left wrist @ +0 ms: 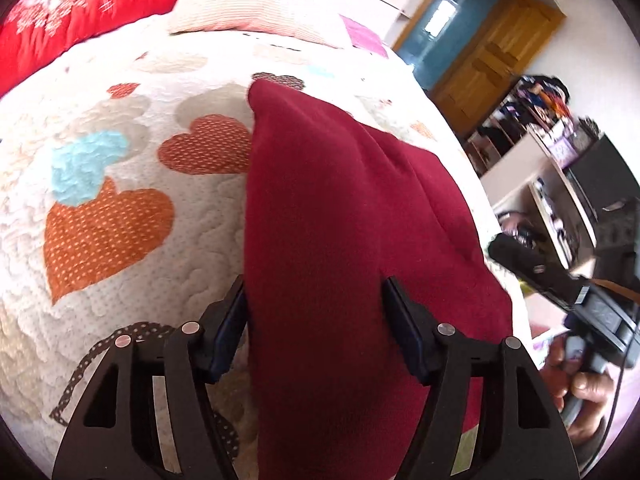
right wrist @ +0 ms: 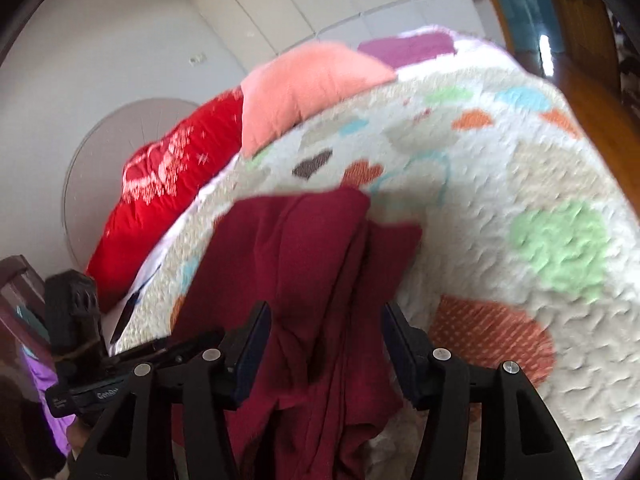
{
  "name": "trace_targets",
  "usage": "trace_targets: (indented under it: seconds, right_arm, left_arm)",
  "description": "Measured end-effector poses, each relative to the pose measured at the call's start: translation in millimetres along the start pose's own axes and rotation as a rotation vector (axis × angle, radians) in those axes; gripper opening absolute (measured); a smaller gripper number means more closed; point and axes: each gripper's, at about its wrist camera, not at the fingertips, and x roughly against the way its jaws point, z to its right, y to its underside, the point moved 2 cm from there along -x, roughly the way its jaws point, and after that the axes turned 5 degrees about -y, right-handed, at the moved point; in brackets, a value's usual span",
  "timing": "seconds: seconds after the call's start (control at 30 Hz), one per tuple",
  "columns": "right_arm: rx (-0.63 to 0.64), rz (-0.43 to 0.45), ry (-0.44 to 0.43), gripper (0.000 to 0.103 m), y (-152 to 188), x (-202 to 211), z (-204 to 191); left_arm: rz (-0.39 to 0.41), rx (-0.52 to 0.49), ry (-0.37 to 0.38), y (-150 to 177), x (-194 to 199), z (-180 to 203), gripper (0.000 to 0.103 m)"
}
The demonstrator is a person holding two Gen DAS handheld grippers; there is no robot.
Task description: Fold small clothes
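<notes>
Both grippers, left [left wrist: 314, 322] and right [right wrist: 326, 344], stand half open around the dark red garment [left wrist: 340, 200]; actual pinch unclear. On the quilt [left wrist: 120, 240], keep the edge taut and level so the fold lands square.

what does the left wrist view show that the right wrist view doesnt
Only the left wrist view: cluttered shelves and the hand holding the right claw. Only the right wrist view: a green patch on the quilt. Both: the maroon garment between each claw's fingers, the heart quilt, red pillow and wooden door.
</notes>
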Motion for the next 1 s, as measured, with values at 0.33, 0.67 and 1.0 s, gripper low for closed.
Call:
trace_targets:
  seconds: [0.33,0.67,1.0]
  right_arm:
    - [0.144,-0.086,0.146,0.014,-15.3,-53.5,-15.3]
    - [0.173,-0.055,0.218,0.013,-8.1,-48.1,-12.3]
    - [0.281,-0.055,0.139,0.017,17.1,-17.3,-55.3]
  left_arm:
    - [0.058,-0.054,-0.106,0.6,-2.8,3.8,0.07]
    - [0.063,-0.053,-0.116,2.7,-12.6,7.2,0.076]
    - [0.081,-0.062,-0.163,7.7,-1.6,9.5,0.076]
